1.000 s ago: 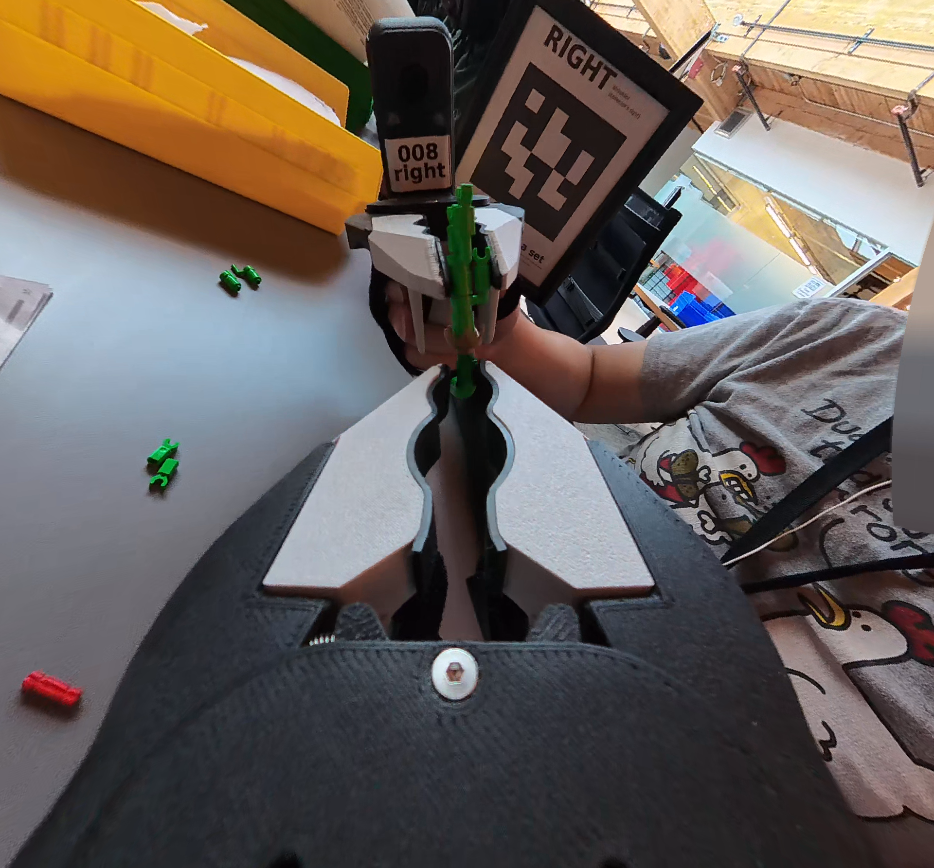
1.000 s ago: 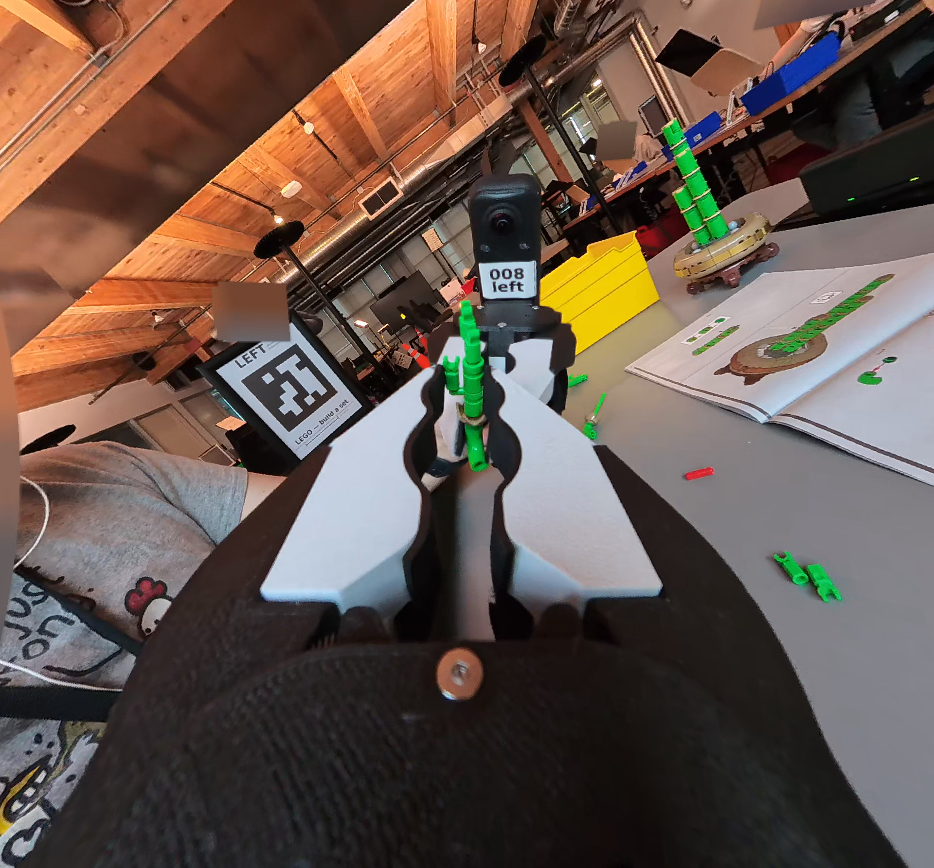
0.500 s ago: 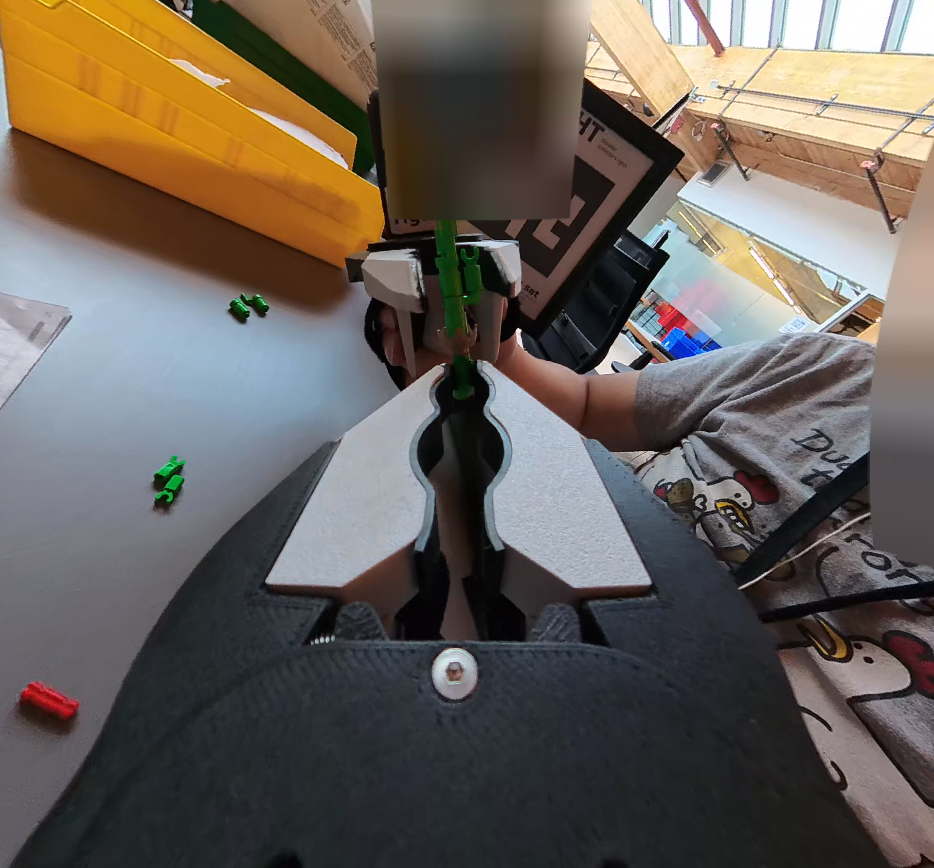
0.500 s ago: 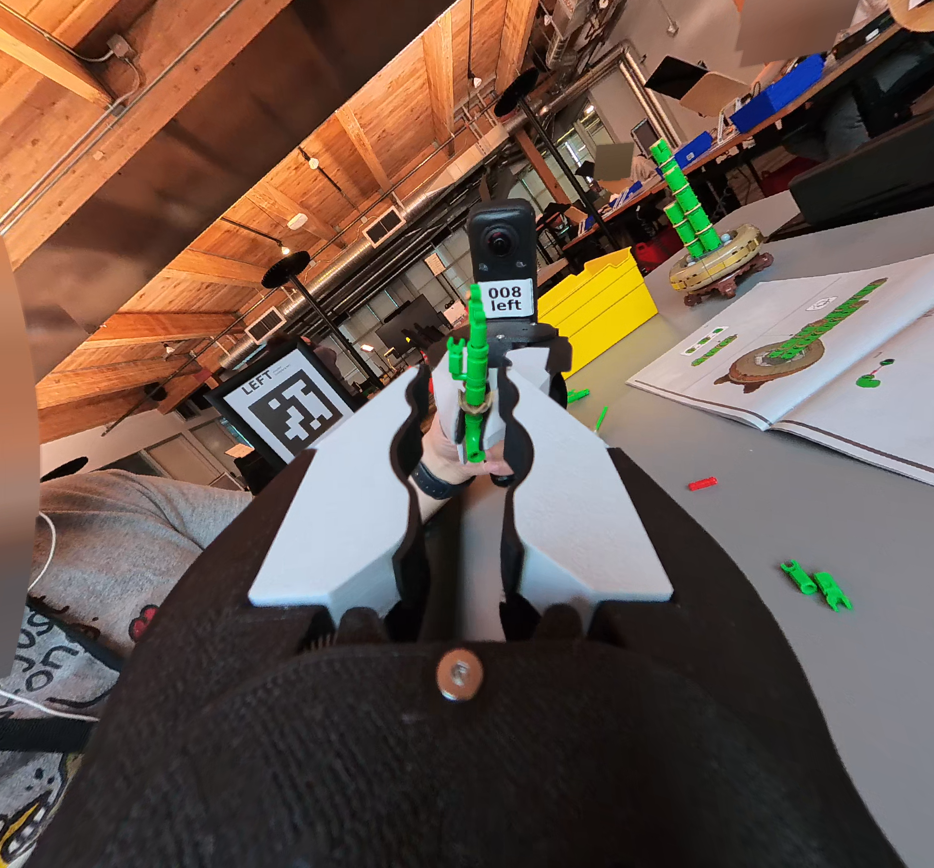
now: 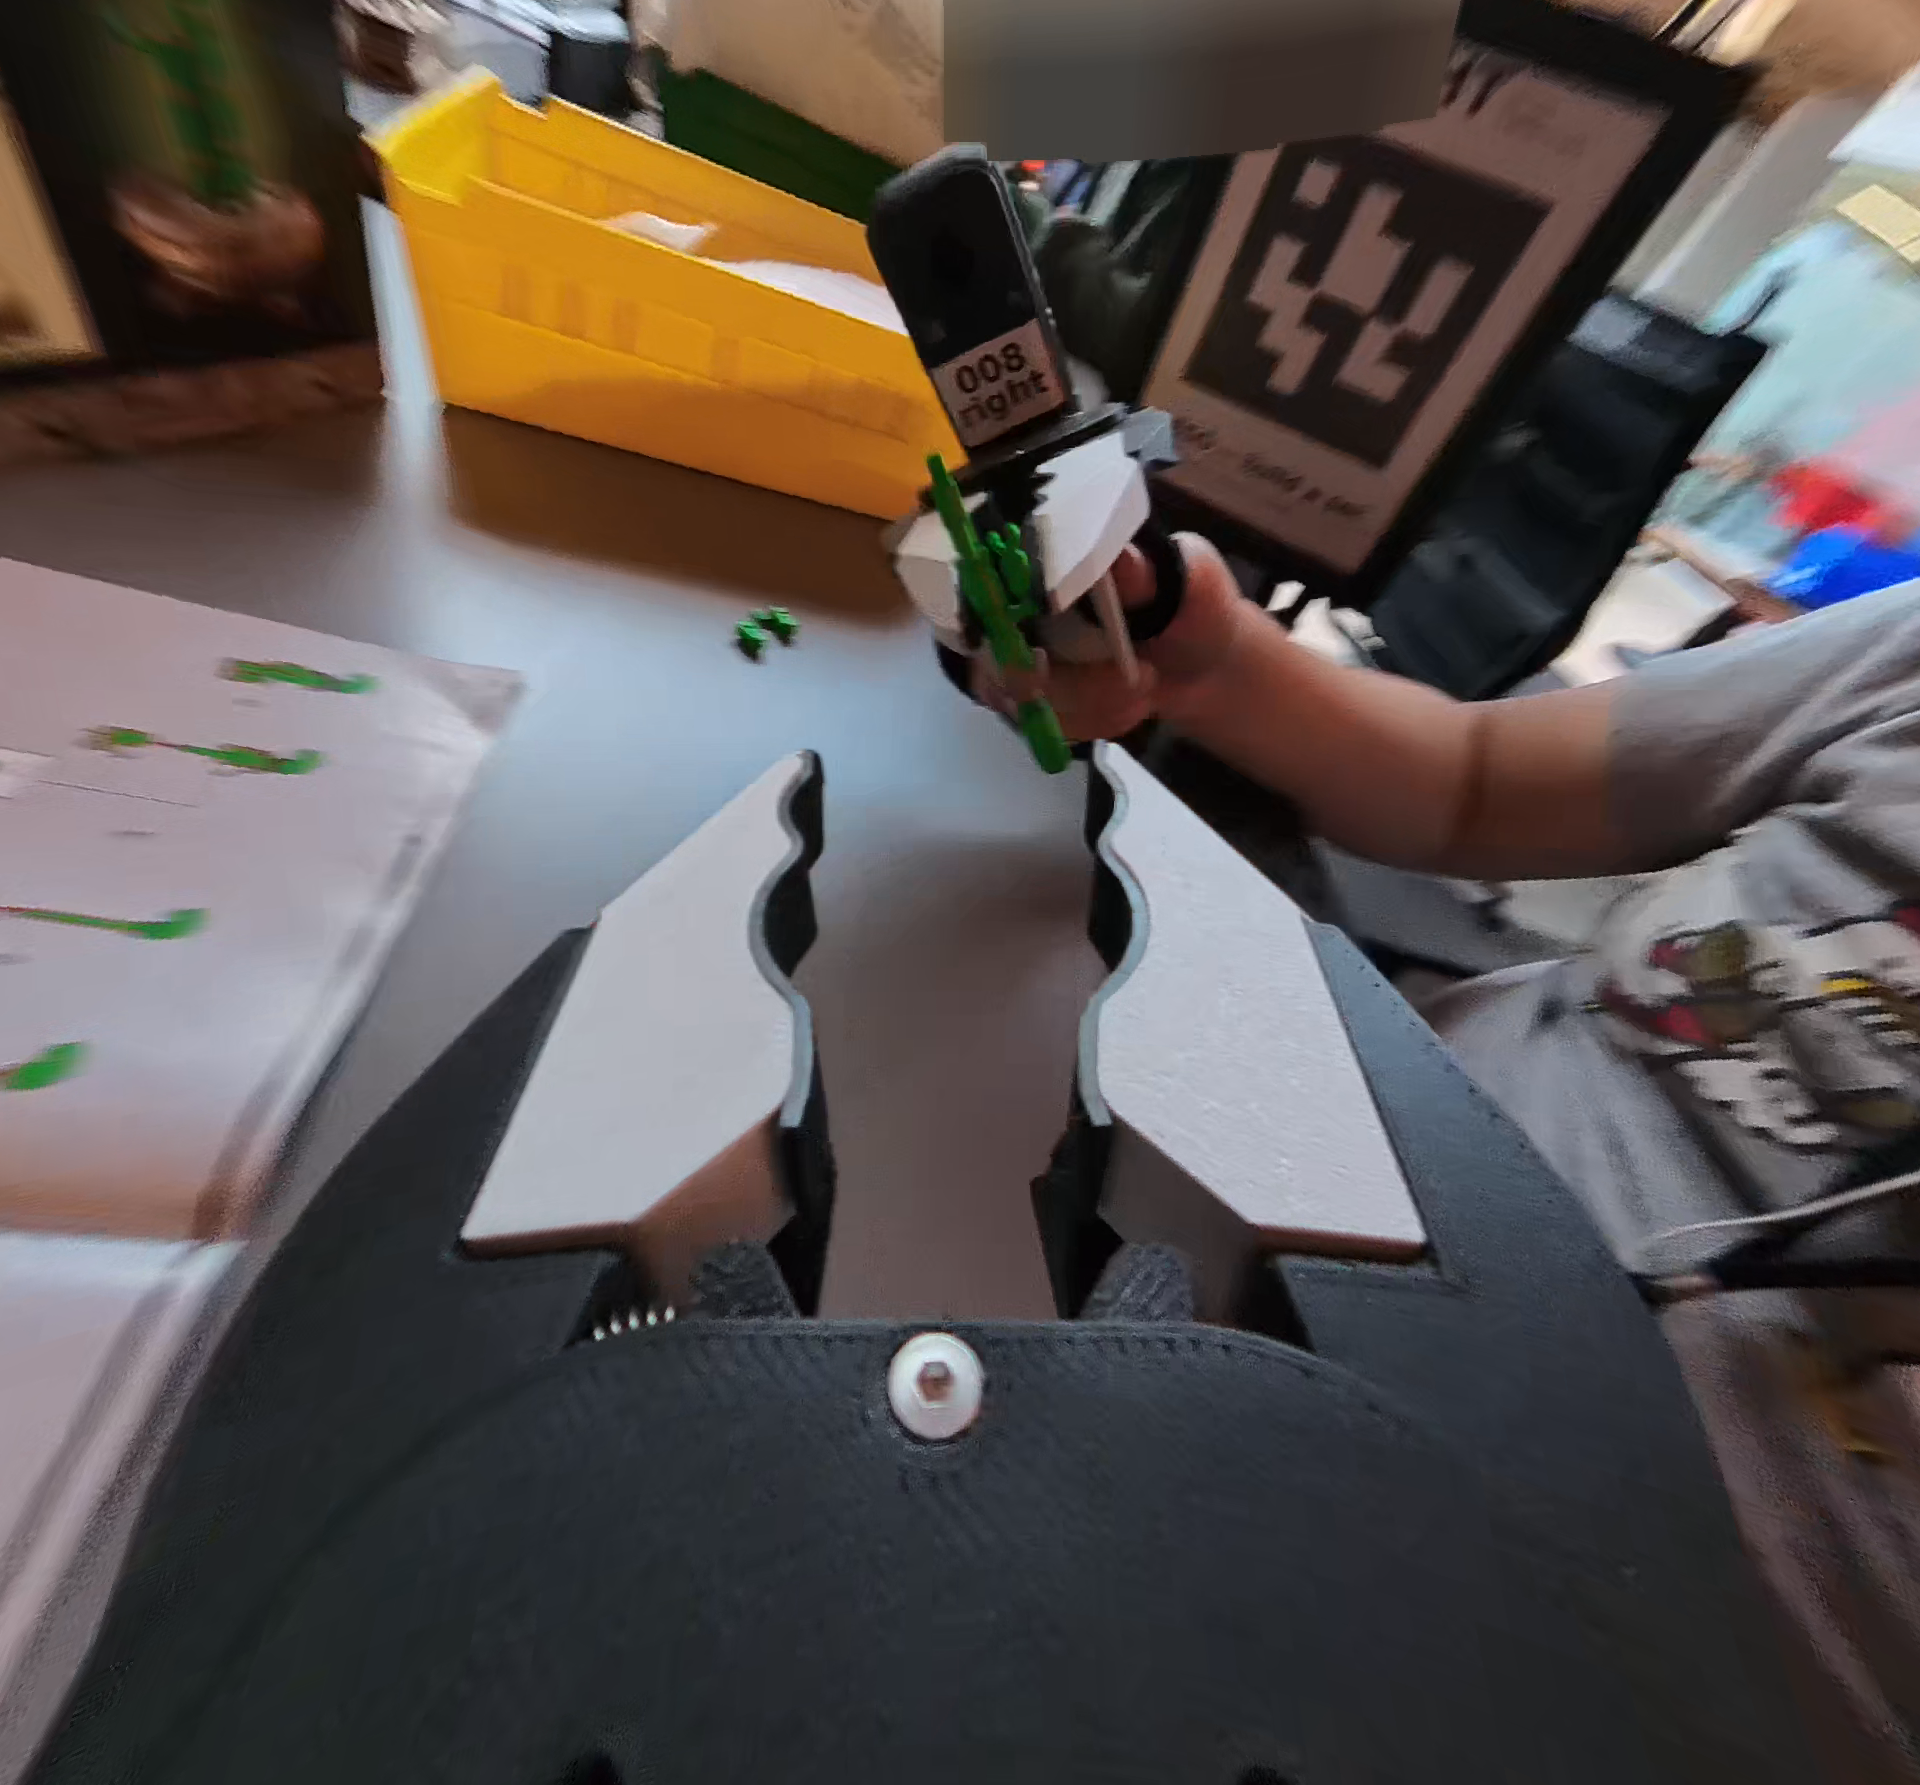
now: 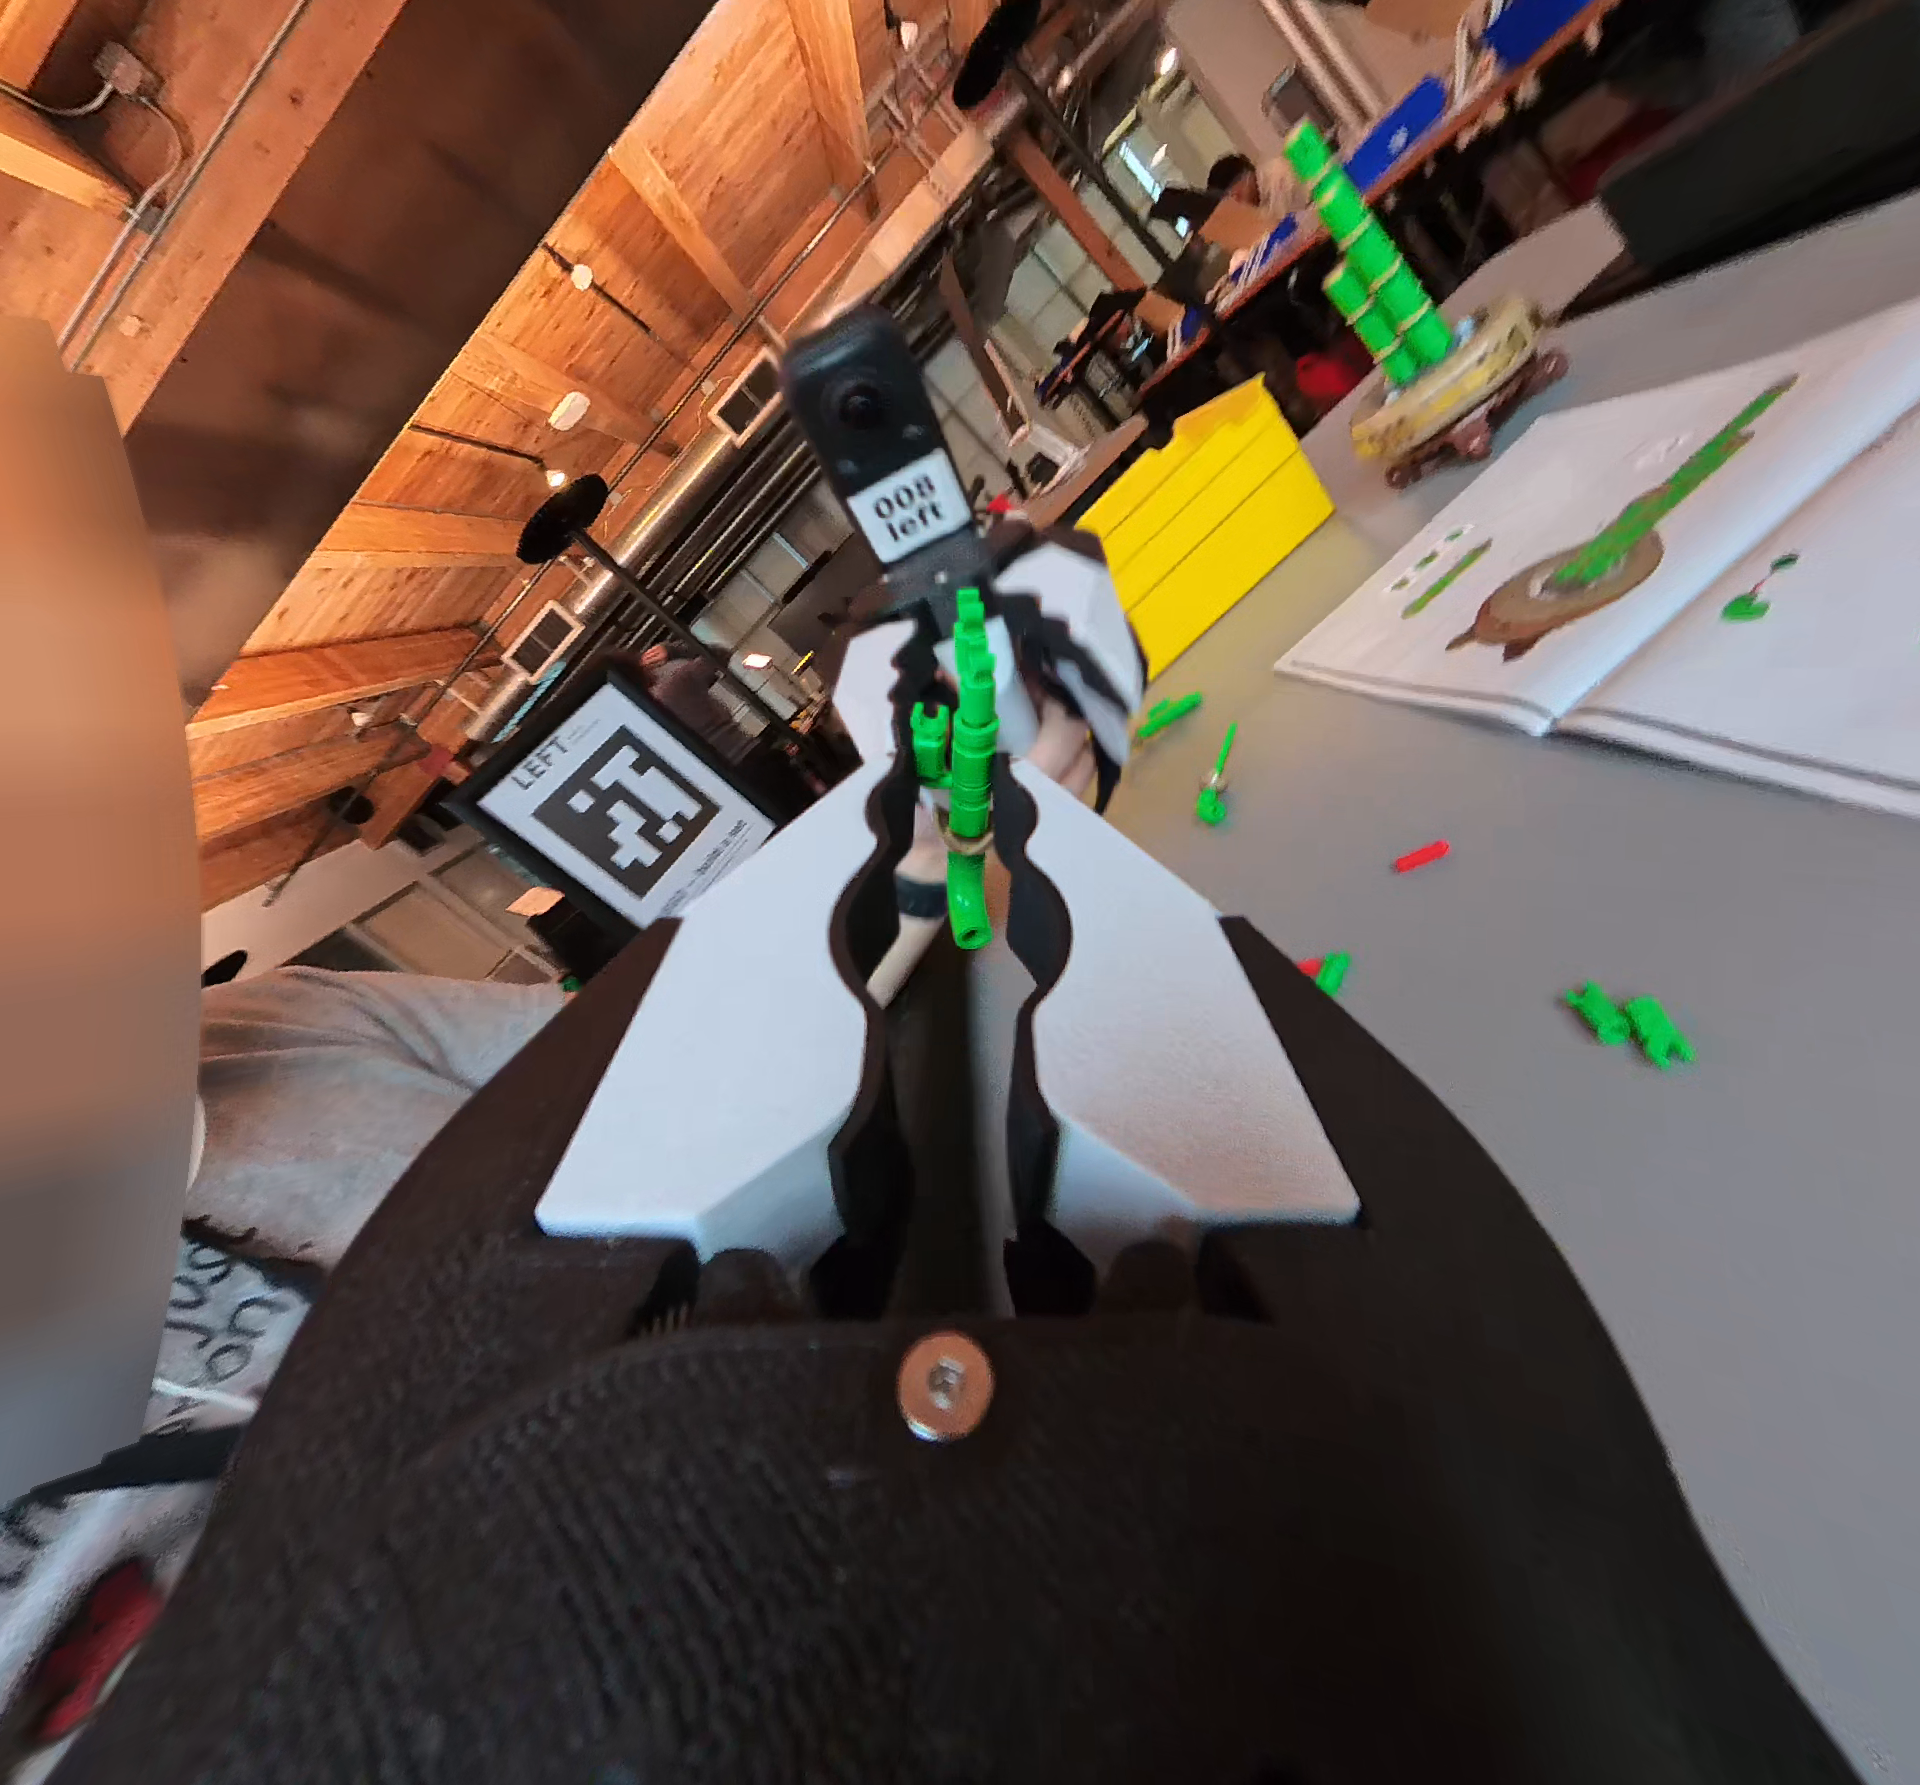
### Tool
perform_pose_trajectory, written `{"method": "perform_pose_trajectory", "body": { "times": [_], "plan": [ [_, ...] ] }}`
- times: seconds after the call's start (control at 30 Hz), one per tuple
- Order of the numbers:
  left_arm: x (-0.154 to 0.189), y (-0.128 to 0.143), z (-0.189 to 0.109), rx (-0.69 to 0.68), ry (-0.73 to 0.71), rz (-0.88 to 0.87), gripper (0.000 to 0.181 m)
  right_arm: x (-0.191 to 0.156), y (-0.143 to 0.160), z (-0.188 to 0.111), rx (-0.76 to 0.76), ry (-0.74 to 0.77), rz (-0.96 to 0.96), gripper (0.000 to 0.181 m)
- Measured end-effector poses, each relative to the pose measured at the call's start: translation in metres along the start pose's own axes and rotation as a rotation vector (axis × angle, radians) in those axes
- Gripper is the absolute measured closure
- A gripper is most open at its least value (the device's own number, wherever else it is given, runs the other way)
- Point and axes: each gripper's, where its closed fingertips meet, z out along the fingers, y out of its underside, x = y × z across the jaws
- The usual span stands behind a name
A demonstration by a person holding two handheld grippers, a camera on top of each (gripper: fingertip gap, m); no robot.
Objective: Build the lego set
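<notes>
A thin green lego stem [image 6: 971, 759] with a small side branch stands upright between my right gripper's [image 6: 961, 800] shut fingers. It also shows in the left wrist view [image 5: 987, 613], held tilted by the right gripper [image 5: 1013, 582] above the grey table. My left gripper [image 5: 951, 769] is open and empty, its jaws wide apart, just below and short of the stem's lower tip. In the right wrist view the left gripper [image 6: 1049, 665] sits behind the stem. The part-built model [image 6: 1455, 374], green stacks on a round base, stands far right.
An open instruction booklet [image 6: 1662, 634] lies on the right of the table and shows at left in the left wrist view [image 5: 156, 852]. A yellow bin [image 5: 644, 353] stands at the back. Loose green pieces [image 6: 1626, 1013] [image 5: 764, 634] and a red pin [image 6: 1420, 855] lie scattered. The grippers are tip to tip, or close to it.
My left gripper has opened, let go of the stem's lower end and drawn back, swinging left. My right gripper still holds the stem.
</notes>
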Motion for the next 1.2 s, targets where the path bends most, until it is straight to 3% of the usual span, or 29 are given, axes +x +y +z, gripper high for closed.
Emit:
{"method": "perform_pose_trajectory", "body": {
  "times": [0.13,0.33,0.5,0.8,1.2],
  "plan": [
    [-0.005,-0.002,-0.009,-0.024,-0.181,0.257,0.125,0.001,0.024,-0.001,-0.152,-0.041,0.144,0.168],
    [0.014,0.003,0.007,-0.051,-0.304,0.632,0.124,-0.005,0.044,-0.001,-0.265,-0.114,0.285,0.168],
    [0.019,0.020,0.016,-0.151,-0.278,0.701,0.131,-0.007,0.057,-0.005,-0.350,-0.111,0.303,0.169],
    [0.007,0.050,0.025,-0.334,-0.332,0.825,0.139,0.014,0.082,-0.009,-0.486,0.041,0.229,0.168],
    [0.009,0.058,0.029,-0.382,-0.329,0.888,0.153,0.017,0.086,-0.008,-0.499,0.053,0.241,0.168]
  ]
}}
